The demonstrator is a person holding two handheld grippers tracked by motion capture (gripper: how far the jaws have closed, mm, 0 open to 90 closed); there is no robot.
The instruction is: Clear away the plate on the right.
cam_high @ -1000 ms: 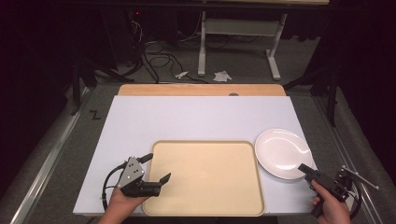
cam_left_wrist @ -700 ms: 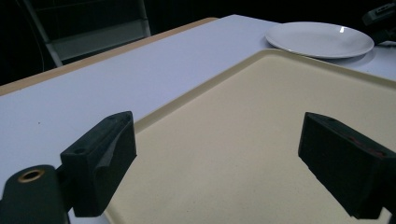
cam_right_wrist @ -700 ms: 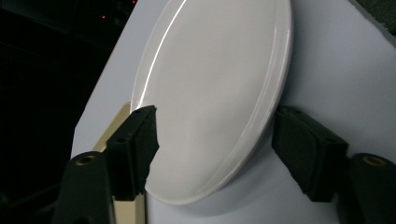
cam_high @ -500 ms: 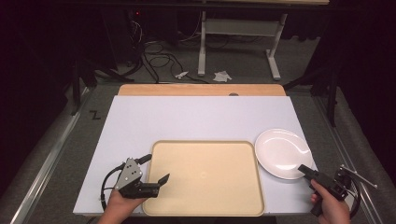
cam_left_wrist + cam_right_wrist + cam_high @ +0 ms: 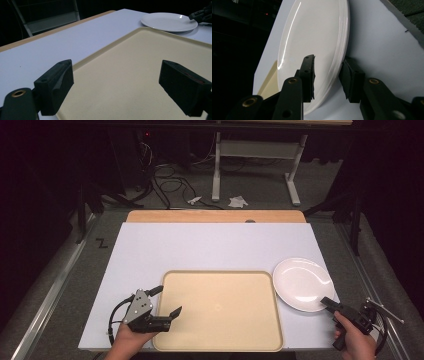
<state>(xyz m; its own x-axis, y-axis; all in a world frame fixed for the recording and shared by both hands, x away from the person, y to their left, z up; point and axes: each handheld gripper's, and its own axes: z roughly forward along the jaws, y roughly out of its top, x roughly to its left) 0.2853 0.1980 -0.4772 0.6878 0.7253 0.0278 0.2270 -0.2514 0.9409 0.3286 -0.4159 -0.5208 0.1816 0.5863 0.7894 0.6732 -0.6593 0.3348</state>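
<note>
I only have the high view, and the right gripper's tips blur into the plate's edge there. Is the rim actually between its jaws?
Observer: Yes. In the right gripper view, the right gripper straddles the white plate's near rim, one jaw over the top face and one beneath.
Operator: Clamped on it?
Observer: Not fully. The jaws have just been closing with the rim between them, but a gap shows at the upper pad.

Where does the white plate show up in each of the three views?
High view: white plate sits right of centre, beside the tray.
Left gripper view: plate lies at the top right, beyond the tray's far corner.
Right gripper view: plate stands tall in the middle, its rim between the claw's jaws.
Shared landmark: the beige tray.
</note>
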